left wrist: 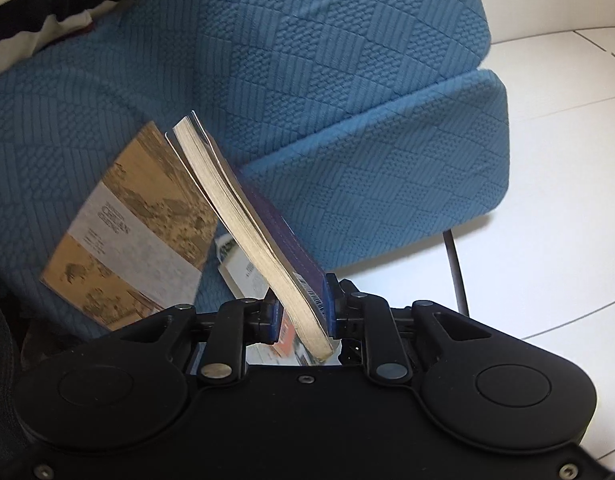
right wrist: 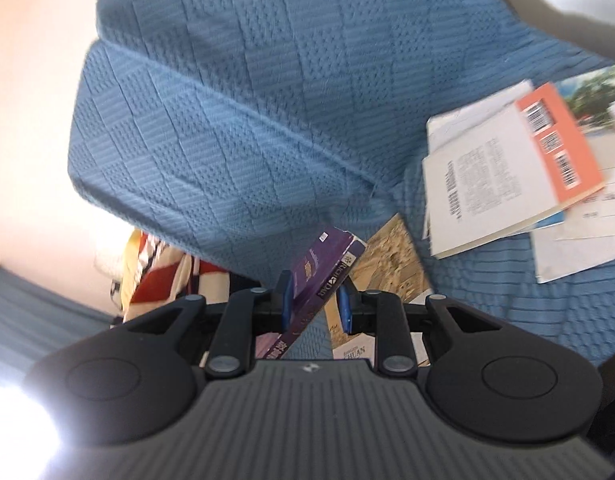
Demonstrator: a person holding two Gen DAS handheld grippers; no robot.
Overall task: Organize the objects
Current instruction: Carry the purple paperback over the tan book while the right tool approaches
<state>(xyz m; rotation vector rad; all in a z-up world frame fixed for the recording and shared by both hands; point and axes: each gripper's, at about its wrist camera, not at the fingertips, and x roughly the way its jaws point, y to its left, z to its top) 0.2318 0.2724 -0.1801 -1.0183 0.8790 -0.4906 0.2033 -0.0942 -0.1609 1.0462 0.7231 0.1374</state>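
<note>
While the left gripper point(left wrist: 303, 312) clamps its jaws on the purple book point(left wrist: 243, 216) — tilted above the blue sofa point(left wrist: 347, 80) — the right gripper point(right wrist: 317, 300) brackets its spine, grip unclear

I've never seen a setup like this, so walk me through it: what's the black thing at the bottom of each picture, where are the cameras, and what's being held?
Each black shape is a hand-held two-finger gripper; a camera on it looks forward along its fingers. One picture is from the left gripper, the other from the right gripper. Both seem to pinch the same purple book, tilted above a blue sofa. On the cushion lie a tan-covered book and an orange-backed book atop loose papers.
</note>
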